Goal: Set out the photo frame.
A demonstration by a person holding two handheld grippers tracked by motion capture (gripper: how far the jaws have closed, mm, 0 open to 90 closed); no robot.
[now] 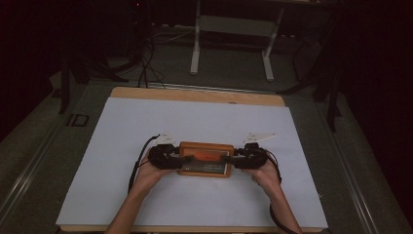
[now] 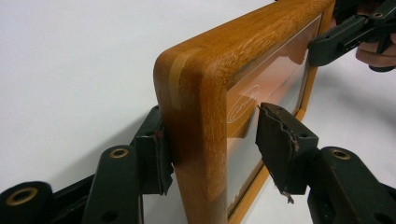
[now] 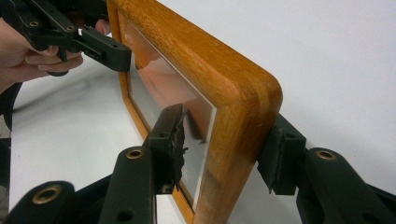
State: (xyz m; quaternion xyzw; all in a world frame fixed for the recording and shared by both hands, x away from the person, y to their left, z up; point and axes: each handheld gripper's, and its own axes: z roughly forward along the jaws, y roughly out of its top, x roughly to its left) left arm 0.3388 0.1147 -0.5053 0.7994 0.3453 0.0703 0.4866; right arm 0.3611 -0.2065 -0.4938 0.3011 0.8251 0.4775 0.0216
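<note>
The left tool [image 1: 171, 157] and right tool [image 1: 242, 157] straddle the picture frame's [image 1: 205, 159] ends, jaws apart, on the white counter [image 1: 195, 122].

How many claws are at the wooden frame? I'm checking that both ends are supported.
2. The left claw is at the left end of the wooden frame and the right claw is at its right end, each straddling a short side of the frame.
</note>
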